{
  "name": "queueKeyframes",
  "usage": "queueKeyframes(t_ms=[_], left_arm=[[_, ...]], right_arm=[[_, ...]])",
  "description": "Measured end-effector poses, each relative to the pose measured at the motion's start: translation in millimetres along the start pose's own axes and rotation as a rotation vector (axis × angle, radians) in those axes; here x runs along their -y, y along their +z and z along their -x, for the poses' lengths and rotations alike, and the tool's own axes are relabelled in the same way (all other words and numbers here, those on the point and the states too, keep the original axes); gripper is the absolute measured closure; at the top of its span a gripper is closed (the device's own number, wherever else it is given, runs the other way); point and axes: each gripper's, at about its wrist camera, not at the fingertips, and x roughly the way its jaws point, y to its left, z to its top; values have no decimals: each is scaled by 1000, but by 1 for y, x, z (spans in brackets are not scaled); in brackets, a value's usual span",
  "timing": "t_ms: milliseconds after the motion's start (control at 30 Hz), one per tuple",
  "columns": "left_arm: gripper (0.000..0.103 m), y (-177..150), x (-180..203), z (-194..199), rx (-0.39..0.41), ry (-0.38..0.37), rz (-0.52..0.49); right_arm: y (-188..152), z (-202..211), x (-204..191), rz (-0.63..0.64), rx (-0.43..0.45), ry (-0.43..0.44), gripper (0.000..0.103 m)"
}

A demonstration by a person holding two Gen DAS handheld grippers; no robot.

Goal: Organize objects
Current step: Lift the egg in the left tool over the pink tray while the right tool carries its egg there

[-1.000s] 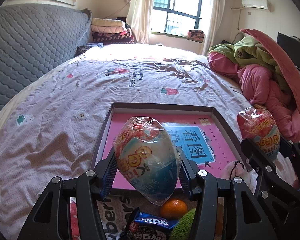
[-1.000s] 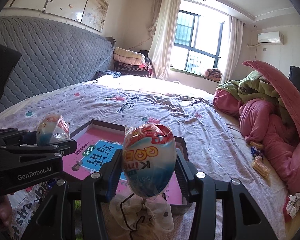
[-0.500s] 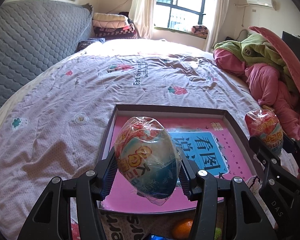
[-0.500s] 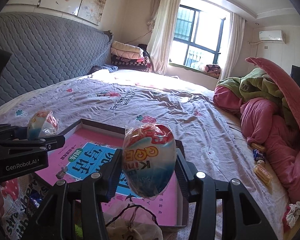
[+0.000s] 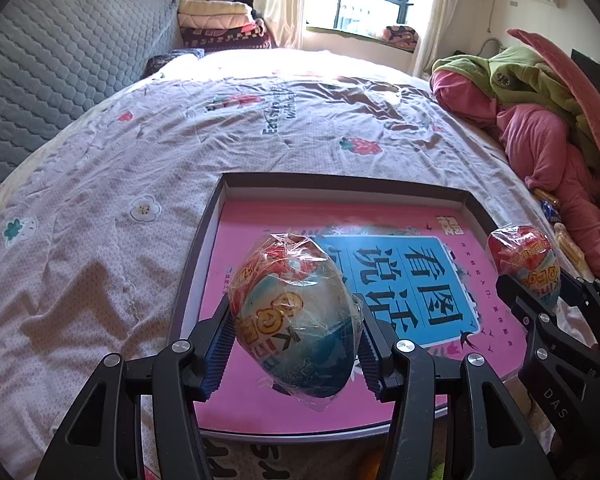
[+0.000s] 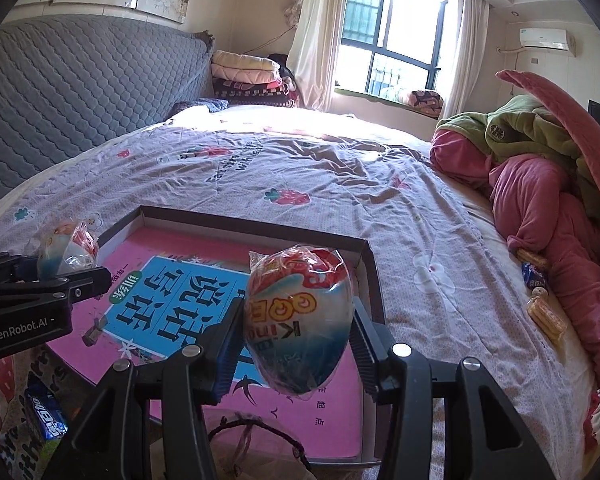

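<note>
Below and just ahead of both grippers, the pink-floored tray [image 5: 203,264] is lying open while the left gripper [image 5: 293,334] and right gripper [image 6: 297,330] are each clamping a wrapped egg upright.

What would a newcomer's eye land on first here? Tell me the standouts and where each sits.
First, the two plastic-wrapped toy eggs: one clamped in the left gripper as the left egg, the other in the right gripper as the right egg, both over the tray. Next, the shallow dark-rimmed tray with its pink and blue printed bottom, lying on the flowered bedsheet. Then the pink and green heap of bedding at the bed's right edge.
</note>
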Motion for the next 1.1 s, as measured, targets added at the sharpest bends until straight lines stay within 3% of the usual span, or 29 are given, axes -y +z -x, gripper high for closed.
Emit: queueKeyframes(t_ms=[633, 1100], left_arm=[[46, -17, 3, -21, -95, 17, -42], [45, -20, 1, -23, -121, 4, -34]], right_arm=[[-15, -20, 4, -6, -144, 3, 53], [-20, -22, 3, -22, -183, 26, 53]])
